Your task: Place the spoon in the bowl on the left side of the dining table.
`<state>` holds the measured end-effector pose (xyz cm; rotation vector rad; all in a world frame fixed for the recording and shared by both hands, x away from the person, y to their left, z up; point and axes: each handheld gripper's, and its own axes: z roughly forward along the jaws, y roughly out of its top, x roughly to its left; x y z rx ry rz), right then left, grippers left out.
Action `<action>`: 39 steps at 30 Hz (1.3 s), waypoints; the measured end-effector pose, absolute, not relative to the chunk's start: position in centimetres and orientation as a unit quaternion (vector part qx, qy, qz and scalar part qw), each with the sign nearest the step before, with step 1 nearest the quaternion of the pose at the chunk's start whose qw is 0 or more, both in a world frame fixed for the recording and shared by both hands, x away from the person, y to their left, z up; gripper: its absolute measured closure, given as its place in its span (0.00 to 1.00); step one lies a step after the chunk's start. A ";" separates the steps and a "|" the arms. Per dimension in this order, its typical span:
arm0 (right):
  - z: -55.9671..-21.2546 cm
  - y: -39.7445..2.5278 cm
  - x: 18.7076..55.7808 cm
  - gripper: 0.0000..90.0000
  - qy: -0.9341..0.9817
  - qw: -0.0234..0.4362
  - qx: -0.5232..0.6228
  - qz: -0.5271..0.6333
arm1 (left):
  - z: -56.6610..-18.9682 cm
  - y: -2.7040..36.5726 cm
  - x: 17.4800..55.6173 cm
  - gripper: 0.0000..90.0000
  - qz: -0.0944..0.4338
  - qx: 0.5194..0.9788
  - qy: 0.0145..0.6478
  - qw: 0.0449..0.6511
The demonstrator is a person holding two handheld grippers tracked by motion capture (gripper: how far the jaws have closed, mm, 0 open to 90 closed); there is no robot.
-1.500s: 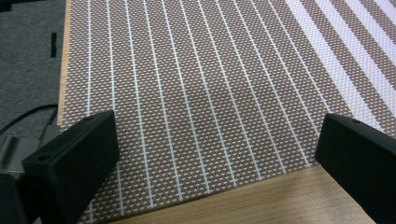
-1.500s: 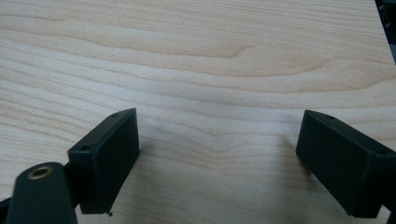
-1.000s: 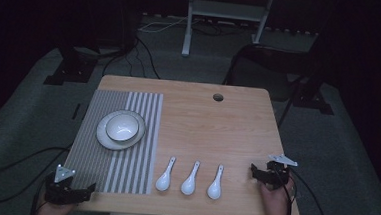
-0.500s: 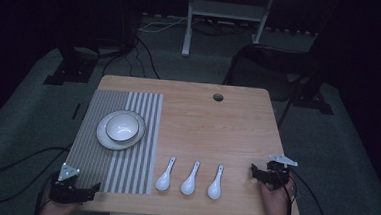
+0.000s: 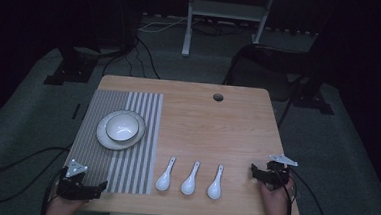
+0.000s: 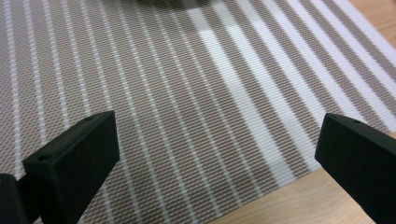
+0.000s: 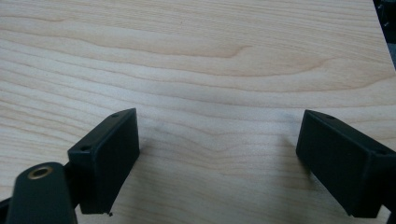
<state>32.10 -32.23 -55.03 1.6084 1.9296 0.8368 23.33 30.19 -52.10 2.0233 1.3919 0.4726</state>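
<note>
Reaching for the nearest spoon [image 5: 215,181], the right claw [image 5: 255,172] should come in low, gaping as wide as the left claw [image 5: 99,188] does.

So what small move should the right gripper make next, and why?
Probably slide the right gripper left toward the nearest spoon. Its fingers stand open over bare table, holding nothing, and that spoon lies just beside it.
</note>
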 end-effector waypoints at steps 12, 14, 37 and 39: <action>-55.0 -32.2 32.1 0.14 0.707 0.245 0.589 0.306 | -51.5 28.1 24.3 0.00 0.172 0.786 0.500 0.319; -55.0 -32.2 32.1 0.14 0.707 0.245 0.589 0.306 | -51.4 27.7 24.4 0.00 0.171 0.787 0.498 0.322; -55.0 -32.2 32.1 0.14 0.707 0.245 0.589 0.306 | -50.4 23.9 26.7 0.00 0.163 0.809 0.461 0.326; -55.0 -32.2 32.1 0.14 0.707 0.244 0.589 0.307 | -50.4 23.5 27.0 0.00 0.161 0.809 0.460 0.327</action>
